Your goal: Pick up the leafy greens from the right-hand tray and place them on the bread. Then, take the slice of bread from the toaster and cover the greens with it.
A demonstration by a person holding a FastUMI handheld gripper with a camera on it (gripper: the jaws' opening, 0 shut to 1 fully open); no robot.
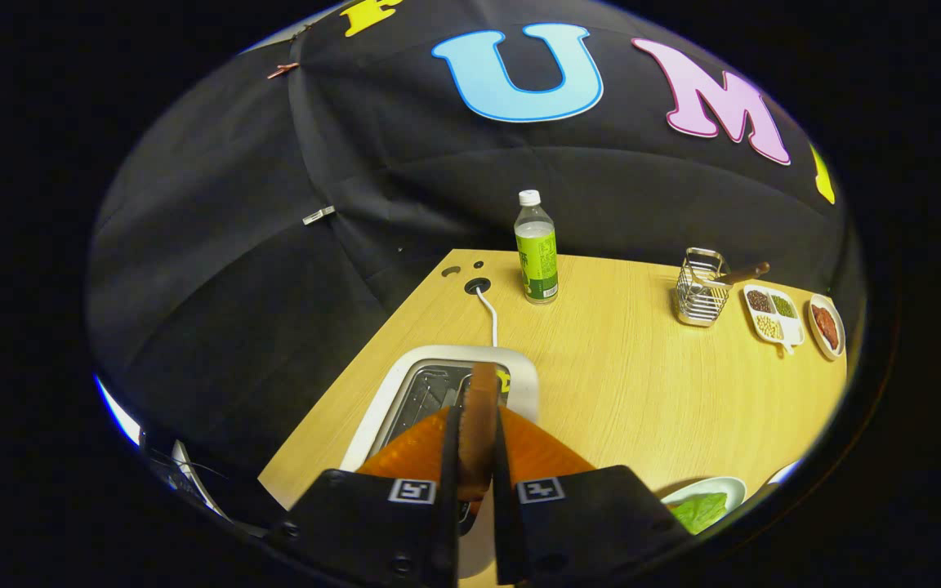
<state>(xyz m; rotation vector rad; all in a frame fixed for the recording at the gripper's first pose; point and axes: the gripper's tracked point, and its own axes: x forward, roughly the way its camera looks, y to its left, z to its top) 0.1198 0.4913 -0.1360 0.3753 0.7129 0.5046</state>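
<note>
My gripper (477,445) is shut on a slice of bread (480,408), held edge-on and upright between both fingers. It hangs just above the white toaster (430,384), whose metal slots show right beyond the fingertips. A white cord (490,314) runs from the toaster's back to a hole in the wooden table (642,392). To the right of the fingers, close by, a white plate (720,488) holds leafy greens (701,513), partly hidden by the gripper body.
A green-labelled water bottle (537,249) stands beyond the toaster. Far right sit a wire basket (701,290) with a wooden-handled tool, a white divided dish of beans (773,314) and a small plate of reddish food (827,327). The table's left edge runs beside the toaster.
</note>
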